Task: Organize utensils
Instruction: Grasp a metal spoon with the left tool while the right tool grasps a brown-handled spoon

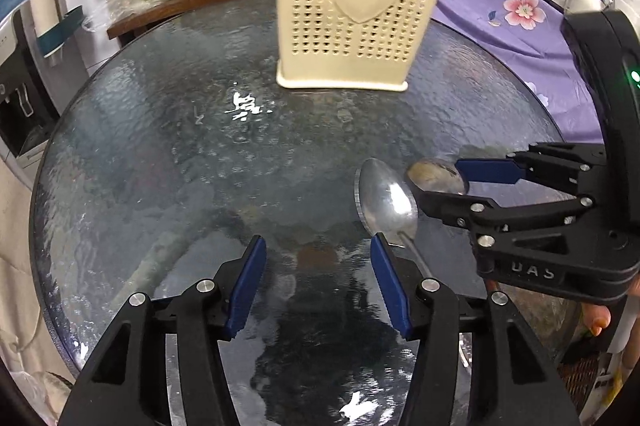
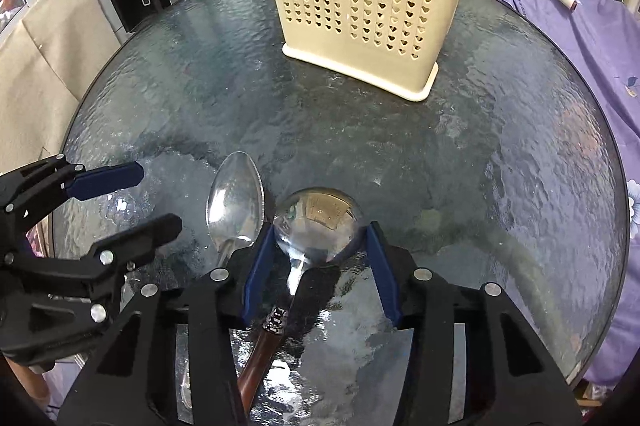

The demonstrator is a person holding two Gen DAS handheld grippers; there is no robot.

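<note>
Nearest the right gripper (image 2: 318, 266), a round-bowled spoon (image 2: 318, 232) with a brown handle lies on the glass desk (image 2: 500, 153), its bowl between the two blue fingers (image 2: 258, 270) and its handle running back under the gripper body. The fingers stand about half open, one at each flank of the bowl; the left one looks to be at the bowl's edge, but whether either pad presses on the metal cannot be made out from this angle, so I would not call it held. Just outside that left finger lies a second, plain steel spoon (image 2: 236, 201), bowl pointing away.

The left gripper (image 1: 318, 282) hovers over the desk with its fingers (image 1: 248, 290) also about half open and nothing between them. The steel spoon (image 1: 384, 201) sits just past its right fingertip, its thin neck passing beside that tip rather than inside the gap.

Farther off, straight ahead of both sets of fingers, the cream perforated holder (image 1: 352, 21) (heart on the front) stands upright on the desk, well apart from the spoons.

The step in hand seems to be picking up a spoon with each gripper. Next, the right fingers need to close firmly on the bowl or neck, and the left gripper must shift sideways to straddle the steel spoon before closing; then each goes up and over the holder's rim.
</note>
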